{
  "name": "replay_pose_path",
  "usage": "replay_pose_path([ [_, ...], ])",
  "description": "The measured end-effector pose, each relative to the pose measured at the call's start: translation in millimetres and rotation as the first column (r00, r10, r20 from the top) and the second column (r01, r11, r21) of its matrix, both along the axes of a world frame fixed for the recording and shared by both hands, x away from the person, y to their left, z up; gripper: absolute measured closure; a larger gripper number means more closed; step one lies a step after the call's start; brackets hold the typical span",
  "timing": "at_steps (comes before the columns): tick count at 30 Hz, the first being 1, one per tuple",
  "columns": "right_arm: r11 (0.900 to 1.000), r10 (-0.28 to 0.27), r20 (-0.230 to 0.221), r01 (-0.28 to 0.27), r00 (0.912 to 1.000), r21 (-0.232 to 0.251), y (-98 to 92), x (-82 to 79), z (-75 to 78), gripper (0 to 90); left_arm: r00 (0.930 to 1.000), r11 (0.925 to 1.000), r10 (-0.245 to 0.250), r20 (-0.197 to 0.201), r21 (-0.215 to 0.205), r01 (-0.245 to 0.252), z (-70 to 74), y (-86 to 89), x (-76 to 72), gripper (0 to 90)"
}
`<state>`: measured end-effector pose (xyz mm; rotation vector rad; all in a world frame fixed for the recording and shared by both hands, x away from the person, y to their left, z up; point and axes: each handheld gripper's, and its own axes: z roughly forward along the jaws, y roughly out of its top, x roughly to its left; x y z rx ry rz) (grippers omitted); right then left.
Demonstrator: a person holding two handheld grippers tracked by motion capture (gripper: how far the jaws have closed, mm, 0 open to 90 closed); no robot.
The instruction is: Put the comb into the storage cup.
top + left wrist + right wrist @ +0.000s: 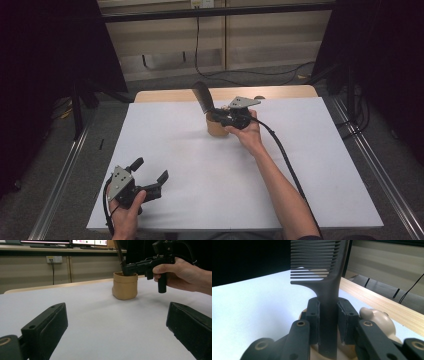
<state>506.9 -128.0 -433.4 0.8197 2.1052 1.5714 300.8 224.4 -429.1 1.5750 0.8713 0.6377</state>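
A black wide-tooth comb (pixel 202 96) stands upright with its handle down in a tan cup (pixel 215 128) at the far middle of the white table (pixel 210 175). My right gripper (pixel 220 116) is shut on the comb's handle just above the cup's rim. In the right gripper view both pads clamp the handle (pixel 328 312), and the teeth (pixel 314 260) rise above them. The left gripper view shows the cup (pixel 125 286) and the comb (pixel 119 253) ahead. My left gripper (pixel 150 169) rests at the near left, open and holding nothing.
A bare wooden strip (pixel 165 95) runs along the table's far edge, beyond the white sheet. Dark stands and cables surround the table on the floor. A beige rounded part (pixel 375 317) sits beside the right jaw.
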Motion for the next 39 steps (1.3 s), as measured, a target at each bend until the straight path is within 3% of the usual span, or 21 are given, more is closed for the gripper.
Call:
replay_pose_path([
  [9,1.0,-0.01,-0.015,0.01,0.9998,-0.001,1.9,0.9,0.4,71.4,1.0,1.0,0.001,0.0,-0.001,-0.001,-0.1,0.3,0.1,3.7],
  [14,1.0,-0.005,-0.027,0.006,0.9996,0.024,2.2,2.2,-0.9,69.9,0.9999,0.9998,-0.012,-0.003,0.016,0.012,-0.8,-2.4,0.9,3.7],
  [17,0.999,-0.012,-0.036,0.014,0.9993,0.034,2.7,1.6,-0.7,62.2,0.9999,0.9998,-0.012,-0.006,0.017,0.012,-1.2,-2.7,0.8,3.7],
  [22,0.999,-0.012,-0.037,0.013,0.9992,0.042,4.2,-1.0,1.8,57.5,0.9999,0.9997,-0.014,-0.004,0.021,0.014,-1.0,-3.0,0.1,3.7],
  [32,0.998,-0.02,-0.005,0.021,0.9998,0.059,3.7,-8.2,16.8,48.8,1.0,0.9999,-0.009,-0.004,0.014,0.009,-1.0,-2.3,0.2,3.7],
  [39,0.998,-0.01,0.012,0.009,0.9999,0.067,0.4,-15.8,26.2,34.7,1.0,0.9999,0.009,-0.001,0.009,-0.009,-1.0,-2.5,2.1,3.4],
])
